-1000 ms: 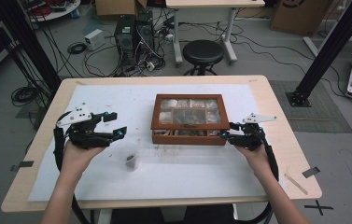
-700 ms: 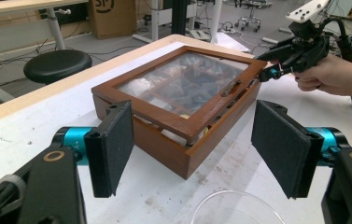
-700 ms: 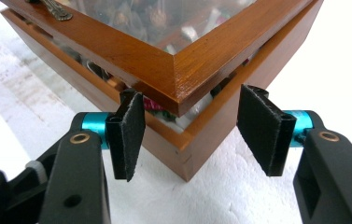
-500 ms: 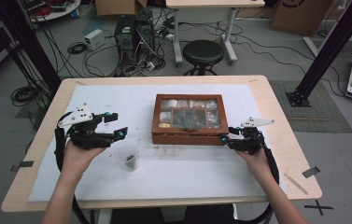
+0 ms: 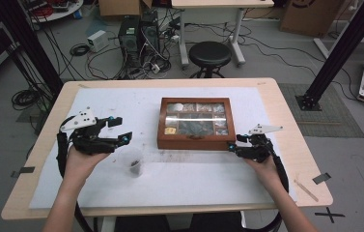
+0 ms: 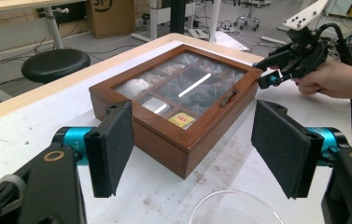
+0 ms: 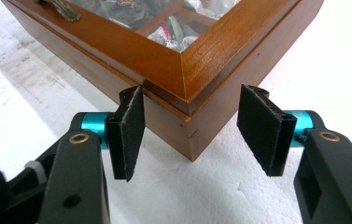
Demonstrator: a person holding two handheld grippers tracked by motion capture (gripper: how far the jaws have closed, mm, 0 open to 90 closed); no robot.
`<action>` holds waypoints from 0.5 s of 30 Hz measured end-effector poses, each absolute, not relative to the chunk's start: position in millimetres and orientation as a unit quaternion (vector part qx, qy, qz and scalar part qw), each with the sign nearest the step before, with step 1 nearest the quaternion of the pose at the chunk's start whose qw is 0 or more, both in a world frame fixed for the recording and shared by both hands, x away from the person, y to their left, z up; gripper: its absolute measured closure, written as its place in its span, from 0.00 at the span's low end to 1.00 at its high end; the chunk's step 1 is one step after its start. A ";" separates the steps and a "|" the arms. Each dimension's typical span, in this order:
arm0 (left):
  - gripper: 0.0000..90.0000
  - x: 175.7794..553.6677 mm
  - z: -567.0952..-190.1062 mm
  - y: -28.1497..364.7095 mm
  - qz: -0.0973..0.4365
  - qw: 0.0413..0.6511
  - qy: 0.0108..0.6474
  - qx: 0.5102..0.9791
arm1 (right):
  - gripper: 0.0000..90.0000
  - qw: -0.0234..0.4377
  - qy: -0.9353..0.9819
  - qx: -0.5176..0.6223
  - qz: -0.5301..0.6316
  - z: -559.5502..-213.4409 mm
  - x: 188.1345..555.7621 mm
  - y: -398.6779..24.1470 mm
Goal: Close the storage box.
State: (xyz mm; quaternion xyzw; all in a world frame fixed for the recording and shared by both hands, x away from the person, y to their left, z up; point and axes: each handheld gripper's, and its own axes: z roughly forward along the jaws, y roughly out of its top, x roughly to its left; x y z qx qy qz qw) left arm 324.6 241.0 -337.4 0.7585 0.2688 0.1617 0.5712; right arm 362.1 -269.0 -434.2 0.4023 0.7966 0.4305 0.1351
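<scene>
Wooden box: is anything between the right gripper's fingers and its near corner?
Nothing visible. In the right gripper view the wooden box corner sits straight ahead of the open right gripper, with only bare white table cover between. The clear cup stands off toward the left gripper.

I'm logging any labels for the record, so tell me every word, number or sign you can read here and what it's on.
"+": small mark on the left tool's blue barrel.
Yellow tag with a red mark, under the glass lid of the wooden box: too blurred to read.
Dark print on the cardboard carton behind the stool: cut off, unreadable.
</scene>
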 end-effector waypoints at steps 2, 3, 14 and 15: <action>0.33 324.6 -337.5 240.8 0.162 0.571 0.269 0.759 | 0.47 0.136 0.793 0.404 0.435 -434.2 361.4 -269.8; 0.33 324.6 -337.5 240.8 0.162 0.571 0.269 0.759 | 0.47 0.136 0.793 0.404 0.435 -434.2 361.4 -269.8; 0.33 323.6 -336.2 241.9 0.162 0.576 0.265 0.756 | 0.42 0.136 0.793 0.404 0.435 -433.3 358.3 -272.9; 0.33 323.2 -335.7 242.4 0.163 0.577 0.264 0.756 | 0.40 0.138 0.793 0.403 0.436 -432.5 357.7 -274.4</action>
